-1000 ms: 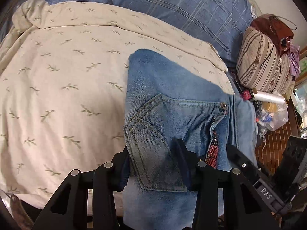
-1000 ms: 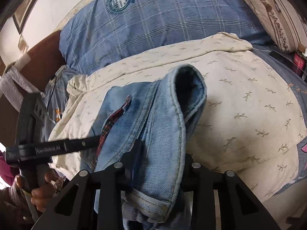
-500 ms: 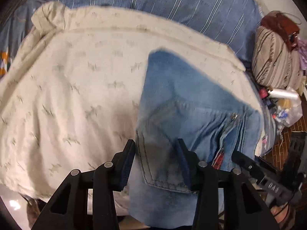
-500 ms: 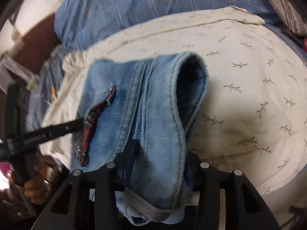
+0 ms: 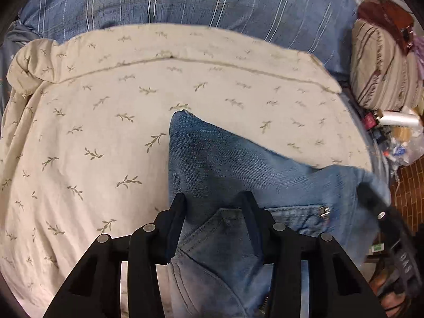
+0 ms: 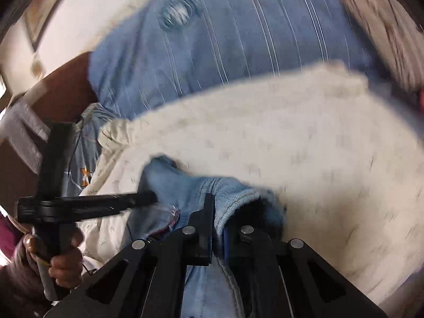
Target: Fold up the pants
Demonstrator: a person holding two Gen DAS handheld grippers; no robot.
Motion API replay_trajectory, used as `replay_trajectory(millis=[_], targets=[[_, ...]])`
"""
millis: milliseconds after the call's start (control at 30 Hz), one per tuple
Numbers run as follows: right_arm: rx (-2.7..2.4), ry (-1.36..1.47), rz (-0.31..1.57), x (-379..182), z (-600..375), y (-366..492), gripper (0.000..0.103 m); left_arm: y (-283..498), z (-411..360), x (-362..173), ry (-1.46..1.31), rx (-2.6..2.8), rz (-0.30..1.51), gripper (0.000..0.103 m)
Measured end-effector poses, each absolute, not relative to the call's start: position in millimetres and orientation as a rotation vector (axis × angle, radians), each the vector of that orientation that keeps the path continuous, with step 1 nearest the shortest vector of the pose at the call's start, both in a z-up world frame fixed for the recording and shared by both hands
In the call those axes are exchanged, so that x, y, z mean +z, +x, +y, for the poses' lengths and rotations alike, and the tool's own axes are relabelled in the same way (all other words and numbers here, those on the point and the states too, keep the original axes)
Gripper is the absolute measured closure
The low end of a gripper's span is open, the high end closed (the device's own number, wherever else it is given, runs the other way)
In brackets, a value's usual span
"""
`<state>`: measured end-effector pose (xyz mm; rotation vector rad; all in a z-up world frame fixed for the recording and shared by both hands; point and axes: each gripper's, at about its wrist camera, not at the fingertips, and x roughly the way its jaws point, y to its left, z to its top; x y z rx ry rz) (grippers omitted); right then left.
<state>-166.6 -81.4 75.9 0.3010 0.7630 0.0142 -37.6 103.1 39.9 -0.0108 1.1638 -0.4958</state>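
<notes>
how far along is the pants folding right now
Partly done: the jeans already look doubled over, back pocket facing up. In hand: left gripper and right gripper each clamp denim above the cream quilt. Left: laying them flat and any final fold.

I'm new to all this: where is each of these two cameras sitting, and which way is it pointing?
Left wrist view: rides on the left gripper, looking along its fingers at the jeans on the leaf-print quilt; the right gripper shows at the right edge.
Right wrist view: rides on the right gripper, blurred, facing the same jeans; the person's left hand holding the left gripper shows.
Shared: jeans, quilt, blue plaid bedding, striped pillow.
</notes>
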Motion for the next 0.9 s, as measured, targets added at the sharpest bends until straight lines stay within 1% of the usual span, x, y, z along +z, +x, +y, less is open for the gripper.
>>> replay_trajectory(millis=[67,133,167,233,267,333,367,400,467,500,533,567,600,633,700,767,833,867,900], targets=[[-0.046,0.309,0.828,54,-98,-160,0.098,-34,98,32,0.016,-0.5,1.156,0.056],[-0.075,0.35,0.904,20,-109,-155,0.091,-32,90,31,0.041,-0.505,1.148,0.056],[-0.075,0.39,0.889,17,-113,-158,0.089,-35,89,33,0.067,-0.503,1.142,0.056],[-0.047,0.515,0.845,24,-123,-169,0.083,-34,93,37,0.072,-0.504,1.143,0.057],[-0.022,0.568,0.826,29,-128,-175,0.077,-33,98,40,0.063,-0.511,1.147,0.058],[0.009,0.636,0.813,37,-134,-193,0.074,-38,117,49,0.037,-0.554,1.155,0.058],[0.025,0.656,0.815,39,-133,-201,0.068,-42,128,51,0.029,-0.573,1.161,0.058],[0.043,0.679,0.82,38,-131,-214,0.058,-51,140,52,0.012,-0.603,1.168,0.057],[0.061,0.71,0.826,31,-124,-230,0.053,-66,155,49,-0.021,-0.65,1.196,0.047],[0.083,0.727,0.836,25,-121,-238,0.054,-73,156,40,-0.031,-0.677,1.224,0.043],[0.1,0.724,0.852,17,-118,-236,0.054,-78,155,33,-0.031,-0.692,1.245,0.044],[0.101,0.681,0.871,11,-109,-234,0.073,-82,150,25,-0.018,-0.699,1.269,0.044],[0.099,0.624,0.898,8,-100,-229,0.094,-87,145,23,0.006,-0.678,1.265,0.046],[0.096,0.581,0.902,11,-94,-228,0.094,-89,144,27,0.014,-0.67,1.25,0.049],[0.093,0.491,0.829,33,-85,-236,0.096,-91,147,38,0.013,-0.672,1.227,0.05],[0.057,0.427,0.791,46,-87,-244,0.096,-91,150,38,0.02,-0.658,1.219,0.049],[0.026,0.416,0.835,34,-95,-246,0.095,-90,151,27,0.011,-0.654,1.234,0.048],[-0.023,0.378,0.875,21,-96,-245,0.096,-94,151,24,0.013,-0.646,1.231,0.047],[-0.054,0.341,0.928,4,-95,-245,0.094,-96,151,22,0.012,-0.652,1.222,0.045]])
